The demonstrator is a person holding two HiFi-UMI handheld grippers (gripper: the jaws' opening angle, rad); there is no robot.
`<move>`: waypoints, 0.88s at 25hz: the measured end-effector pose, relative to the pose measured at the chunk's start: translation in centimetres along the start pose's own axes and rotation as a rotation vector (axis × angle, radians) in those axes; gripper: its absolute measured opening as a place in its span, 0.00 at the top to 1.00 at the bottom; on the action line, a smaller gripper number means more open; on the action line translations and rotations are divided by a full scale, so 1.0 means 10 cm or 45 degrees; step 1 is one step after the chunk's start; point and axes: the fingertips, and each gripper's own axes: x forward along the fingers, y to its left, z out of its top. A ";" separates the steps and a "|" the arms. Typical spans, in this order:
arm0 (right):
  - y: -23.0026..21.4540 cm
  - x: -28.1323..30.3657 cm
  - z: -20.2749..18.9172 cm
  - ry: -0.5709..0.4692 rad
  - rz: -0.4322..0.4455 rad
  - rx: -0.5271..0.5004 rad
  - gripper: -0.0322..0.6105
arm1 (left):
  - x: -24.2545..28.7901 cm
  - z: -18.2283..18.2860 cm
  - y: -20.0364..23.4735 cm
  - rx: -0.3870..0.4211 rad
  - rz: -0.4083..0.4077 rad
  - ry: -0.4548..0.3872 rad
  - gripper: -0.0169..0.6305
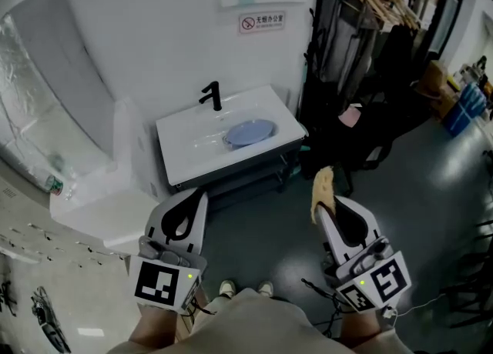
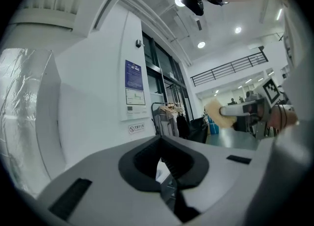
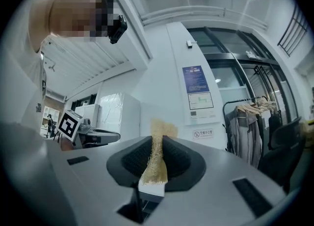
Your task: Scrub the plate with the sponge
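Two hand-held grippers stand short of a white rectangular washbasin (image 1: 189, 143).
Glossy grey floor (image 1: 258, 241) runs in front of the basin. A round pale-blue plate (image 1: 248, 131) lies in the basin's bowl, below a black tap (image 1: 212, 96). A white wall with signs (image 1: 262, 21) rises behind the basin, and a black clothes rack (image 1: 368, 33) stands to its right. The left gripper (image 1: 199, 195) has its jaws closed together on nothing. The right gripper (image 1: 331, 205) pinches a tan fibrous sponge (image 1: 321, 188), well apart from the basin and plate.
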 end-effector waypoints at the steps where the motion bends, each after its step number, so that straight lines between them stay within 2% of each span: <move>1: -0.02 -0.02 -0.03 0.013 0.010 0.001 0.84 | 0.01 0.00 -0.03 0.005 0.002 0.005 0.96; 13: -0.23 -0.29 -0.29 0.048 0.120 0.061 0.84 | 0.12 -0.06 -0.47 0.000 0.022 0.040 0.96; 22: -0.38 -0.25 -0.37 0.054 0.101 0.046 0.84 | 0.22 -0.09 -0.43 -0.012 0.048 0.012 0.96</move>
